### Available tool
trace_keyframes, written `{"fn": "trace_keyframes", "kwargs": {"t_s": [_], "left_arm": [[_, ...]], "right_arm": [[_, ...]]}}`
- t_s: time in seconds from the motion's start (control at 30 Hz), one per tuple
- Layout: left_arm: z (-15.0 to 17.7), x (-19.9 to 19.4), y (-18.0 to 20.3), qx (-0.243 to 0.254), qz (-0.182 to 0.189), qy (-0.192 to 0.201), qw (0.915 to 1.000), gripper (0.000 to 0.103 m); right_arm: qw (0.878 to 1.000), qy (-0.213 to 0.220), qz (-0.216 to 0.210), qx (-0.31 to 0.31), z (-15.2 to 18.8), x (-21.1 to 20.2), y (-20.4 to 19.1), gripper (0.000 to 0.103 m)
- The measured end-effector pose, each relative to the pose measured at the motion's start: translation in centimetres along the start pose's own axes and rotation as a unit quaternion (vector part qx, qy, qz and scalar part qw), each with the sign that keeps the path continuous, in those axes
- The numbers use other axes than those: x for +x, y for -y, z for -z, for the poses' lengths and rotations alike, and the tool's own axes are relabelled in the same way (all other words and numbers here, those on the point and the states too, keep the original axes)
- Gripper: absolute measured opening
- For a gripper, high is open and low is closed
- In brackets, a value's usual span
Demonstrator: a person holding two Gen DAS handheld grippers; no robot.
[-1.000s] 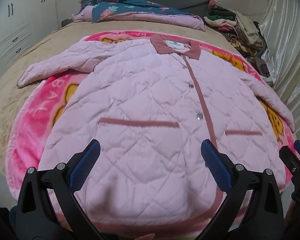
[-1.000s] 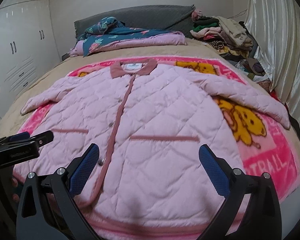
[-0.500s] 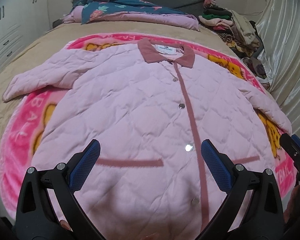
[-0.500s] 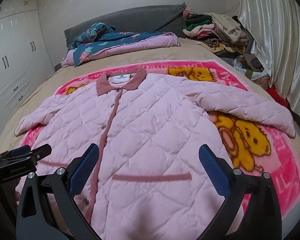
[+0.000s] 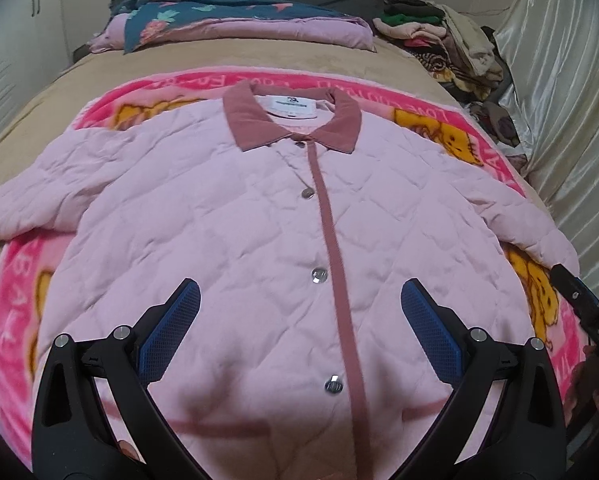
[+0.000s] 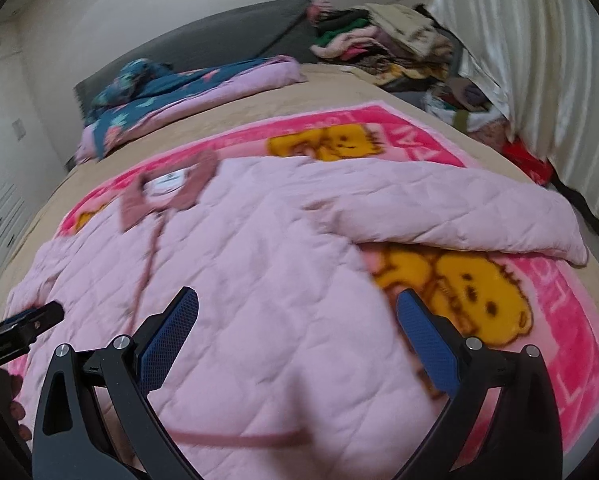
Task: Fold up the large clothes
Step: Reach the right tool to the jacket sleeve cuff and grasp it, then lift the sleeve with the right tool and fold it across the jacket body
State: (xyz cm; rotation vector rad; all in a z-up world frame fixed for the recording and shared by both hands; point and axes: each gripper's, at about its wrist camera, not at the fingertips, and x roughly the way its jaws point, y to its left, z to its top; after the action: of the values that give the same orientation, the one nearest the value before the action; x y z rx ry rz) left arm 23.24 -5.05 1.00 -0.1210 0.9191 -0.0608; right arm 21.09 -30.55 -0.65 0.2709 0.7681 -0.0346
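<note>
A pink quilted jacket (image 5: 239, 220) with a darker pink collar (image 5: 251, 124) lies flat and buttoned, front up, on a pink cartoon blanket (image 5: 15, 320). It also shows in the right wrist view (image 6: 259, 280), its right sleeve (image 6: 459, 208) stretched out to the right. My left gripper (image 5: 299, 320) is open and empty above the jacket's middle. My right gripper (image 6: 297, 324) is open and empty above the jacket's right side. The right gripper shows at the left wrist view's right edge (image 5: 583, 304); the left gripper shows at the right wrist view's left edge (image 6: 23, 328).
The bed (image 5: 259, 60) has a tan cover. A folded floral and pink quilt (image 5: 235, 20) lies at the head. A pile of clothes (image 5: 439, 36) sits at the far right corner. A satin curtain (image 5: 571, 100) hangs along the right. White cupboards (image 5: 15, 40) stand left.
Both grippers have moved forward over the jacket toward the collar. The right gripper has also swung right, toward the right sleeve. Both stay open.
</note>
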Motion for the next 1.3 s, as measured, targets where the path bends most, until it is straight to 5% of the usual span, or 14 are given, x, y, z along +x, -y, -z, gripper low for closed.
{"fn": "trace_keyframes", "kwargs": {"t_s": [0.6,0.87,1.2,1.27,1.3], "left_arm": [[-3.5,6.3,2.2,0.015,0.006,-0.019,0.9997,0.094],[-4.4,8.1,3.3,0.028,-0.005,-0.030,0.9991,0.094],[-4.9,8.9,2.2,0.030,-0.038,-0.038,0.9981,0.094],[-5.0,8.8,1.9,0.028,-0.039,-0.039,0.9981,0.094],[-5.0,8.7,1.7,0.028,-0.041,-0.039,0.9980,0.094]], "right_arm": [[0.975,-0.015,0.108,0.192,-2.3,6.3,17.3,0.099],[0.941,-0.014,0.131,0.313,-2.8,8.4,25.9,0.099],[0.905,0.029,0.120,0.408,-3.4,9.4,31.6,0.099],[0.901,0.042,0.123,0.414,-3.6,9.3,32.3,0.088],[0.901,0.050,0.132,0.410,-3.8,9.1,32.7,0.068]]}}
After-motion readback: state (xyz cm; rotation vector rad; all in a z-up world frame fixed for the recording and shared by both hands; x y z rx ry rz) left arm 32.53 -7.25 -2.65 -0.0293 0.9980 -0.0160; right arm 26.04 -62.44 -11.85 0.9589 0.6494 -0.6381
